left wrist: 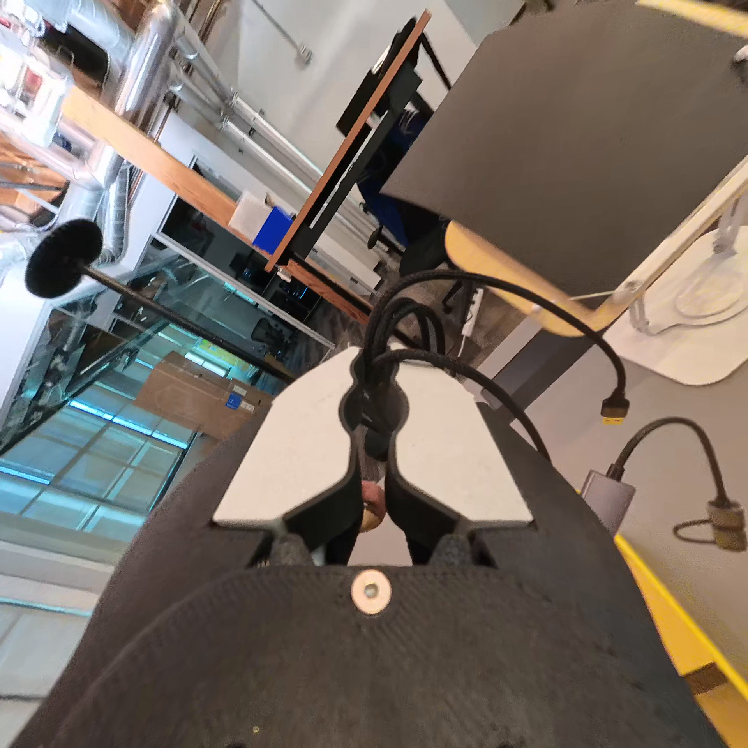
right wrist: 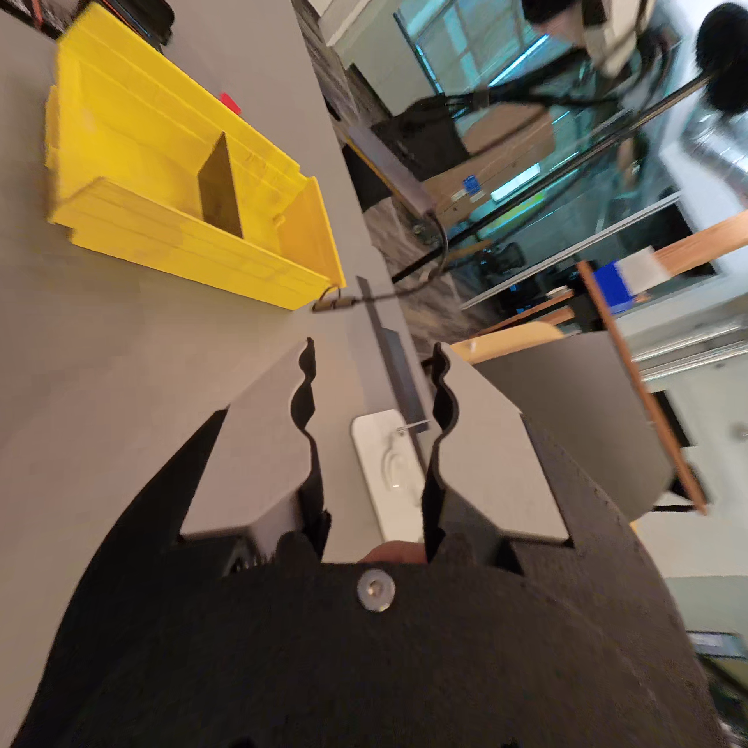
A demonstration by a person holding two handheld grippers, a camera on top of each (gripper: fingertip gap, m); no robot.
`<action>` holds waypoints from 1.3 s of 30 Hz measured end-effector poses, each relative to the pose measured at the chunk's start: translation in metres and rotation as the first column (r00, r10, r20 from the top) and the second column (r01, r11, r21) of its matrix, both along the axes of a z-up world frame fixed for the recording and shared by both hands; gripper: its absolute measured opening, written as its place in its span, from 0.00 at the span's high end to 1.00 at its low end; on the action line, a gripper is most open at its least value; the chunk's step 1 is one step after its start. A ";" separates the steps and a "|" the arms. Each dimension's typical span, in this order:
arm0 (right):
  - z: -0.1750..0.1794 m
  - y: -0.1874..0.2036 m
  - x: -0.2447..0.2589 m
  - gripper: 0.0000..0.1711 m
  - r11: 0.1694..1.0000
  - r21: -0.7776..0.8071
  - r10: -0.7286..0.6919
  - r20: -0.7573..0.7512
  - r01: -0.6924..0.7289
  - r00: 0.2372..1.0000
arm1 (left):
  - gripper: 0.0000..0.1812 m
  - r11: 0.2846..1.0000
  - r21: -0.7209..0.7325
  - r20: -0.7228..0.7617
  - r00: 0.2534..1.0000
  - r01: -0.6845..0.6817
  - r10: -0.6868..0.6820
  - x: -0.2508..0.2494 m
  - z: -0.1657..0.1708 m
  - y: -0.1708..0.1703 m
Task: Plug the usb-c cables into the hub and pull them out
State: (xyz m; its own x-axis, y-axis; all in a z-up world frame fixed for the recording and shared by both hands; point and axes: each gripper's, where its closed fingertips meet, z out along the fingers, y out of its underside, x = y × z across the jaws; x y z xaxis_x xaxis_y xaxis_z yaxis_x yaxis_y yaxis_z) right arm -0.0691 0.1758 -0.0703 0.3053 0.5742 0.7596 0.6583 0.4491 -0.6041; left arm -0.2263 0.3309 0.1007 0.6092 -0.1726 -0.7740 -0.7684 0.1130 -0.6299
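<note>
A bundle of black braided cables [left wrist: 378, 364] is clamped between the closed fingers of the left gripper [left wrist: 374, 388], one gold-tipped plug [left wrist: 614, 411] dangling free to the right. The grey hub [left wrist: 609, 500] lies lower right on the grey table [left wrist: 668, 445], nearer this gripper. The right gripper [right wrist: 372, 352] is held wide and empty.

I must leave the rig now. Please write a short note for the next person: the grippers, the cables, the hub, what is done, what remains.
Left gripper: shut on the bundle of black cables, held up off the table; one free plug hangs in the air.
Right gripper: open, empty, over the grey table.
Grey hub: at the table edge near the yellow bin.
Done: cables picked up.
Left: no held cable is in the hub, so all plugging and pulling out remains.
</note>
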 end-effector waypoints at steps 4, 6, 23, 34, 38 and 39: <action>0.009 0.016 -0.010 0.69 0.965 0.252 -0.097 0.095 0.071 0.991 | 0.96 0.996 -0.036 -0.010 0.996 0.087 -0.088 0.053 -0.001 -0.009; 0.008 0.026 -0.011 0.72 0.939 0.333 -0.133 0.103 0.092 0.986 | 0.96 0.987 -0.068 -0.008 0.990 0.143 -0.144 0.080 -0.009 -0.014; -0.048 0.084 0.060 0.91 0.814 0.553 -0.354 0.227 0.179 0.907 | 0.96 0.860 -0.322 0.005 0.909 0.396 -0.417 0.207 -0.076 -0.040; -0.083 0.058 0.057 0.98 0.964 0.201 -0.215 0.197 0.175 0.957 | 0.96 0.822 -0.471 -0.053 0.919 0.322 -0.390 0.201 -0.178 0.000; -0.103 0.050 0.056 0.98 0.979 0.123 -0.187 0.226 0.162 0.956 | 0.94 0.769 -0.576 -0.053 0.926 0.278 -0.374 0.191 -0.233 0.006; -0.109 0.050 0.056 0.98 0.981 0.105 -0.184 0.238 0.163 0.954 | 0.93 0.764 -0.596 -0.078 0.929 0.248 -0.362 0.186 -0.248 0.008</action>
State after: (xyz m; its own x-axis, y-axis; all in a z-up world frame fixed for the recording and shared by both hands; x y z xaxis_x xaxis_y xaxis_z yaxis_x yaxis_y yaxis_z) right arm -0.0135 0.2258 -0.1789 0.1927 0.4604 0.8665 0.8537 0.3567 -0.3794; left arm -0.0402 0.3390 -0.1470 0.3095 -0.7657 -0.5638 -0.8593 0.0286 -0.5106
